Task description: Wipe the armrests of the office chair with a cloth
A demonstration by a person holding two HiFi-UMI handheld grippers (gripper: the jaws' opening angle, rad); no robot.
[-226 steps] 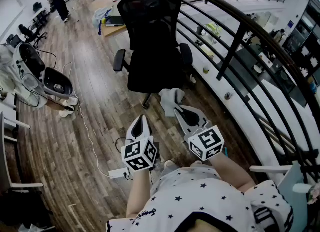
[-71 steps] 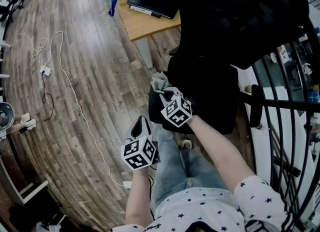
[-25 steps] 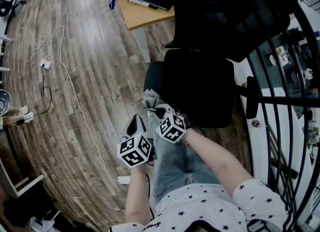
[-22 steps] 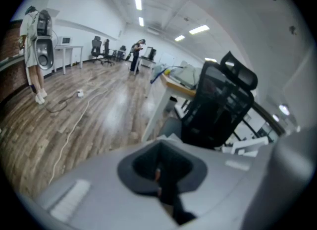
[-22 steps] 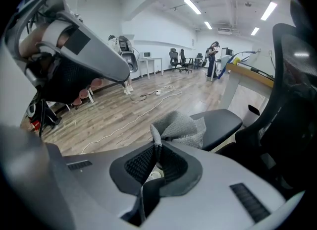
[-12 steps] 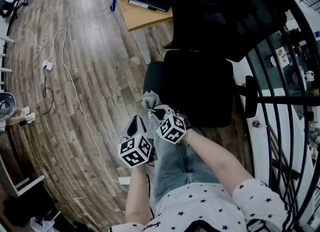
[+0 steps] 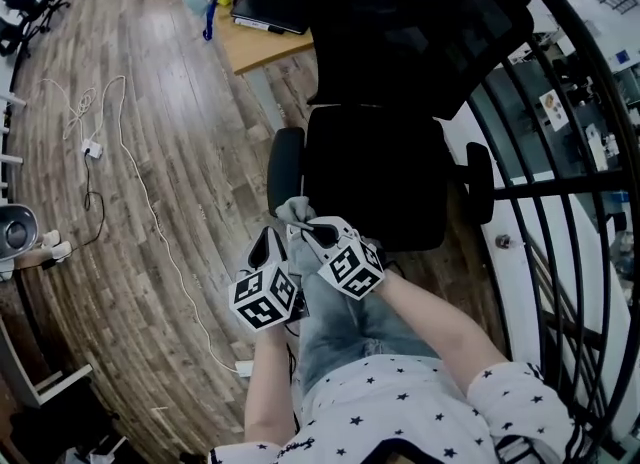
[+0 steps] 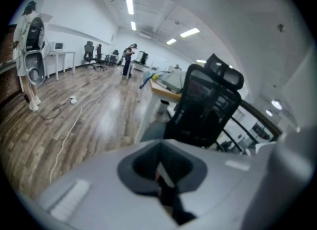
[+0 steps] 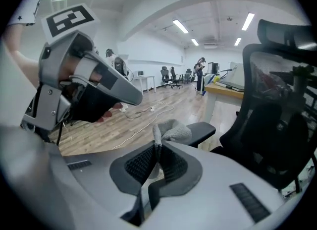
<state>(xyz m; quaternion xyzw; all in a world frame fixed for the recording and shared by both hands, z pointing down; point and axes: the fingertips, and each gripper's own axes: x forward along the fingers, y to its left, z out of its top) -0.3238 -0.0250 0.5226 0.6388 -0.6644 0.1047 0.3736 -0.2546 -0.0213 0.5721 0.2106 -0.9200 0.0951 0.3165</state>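
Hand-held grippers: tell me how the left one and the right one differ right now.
The right hand-held gripper is shut on a grey cloth; the left hand-held gripper is shut on nothing. In the head view, the right one is forward at the near end of the armrest, while the left one sits further back, beside it. Both have their jaws together.

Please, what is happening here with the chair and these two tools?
A person is cleaning a black mesh office chair with two hand-held grippers. The right gripper has its jaws shut on a crumpled grey cloth and holds it at the near end of the chair's black padded armrest. Whether the cloth touches the armrest is unclear. The left gripper hangs beside it, jaws shut and empty.
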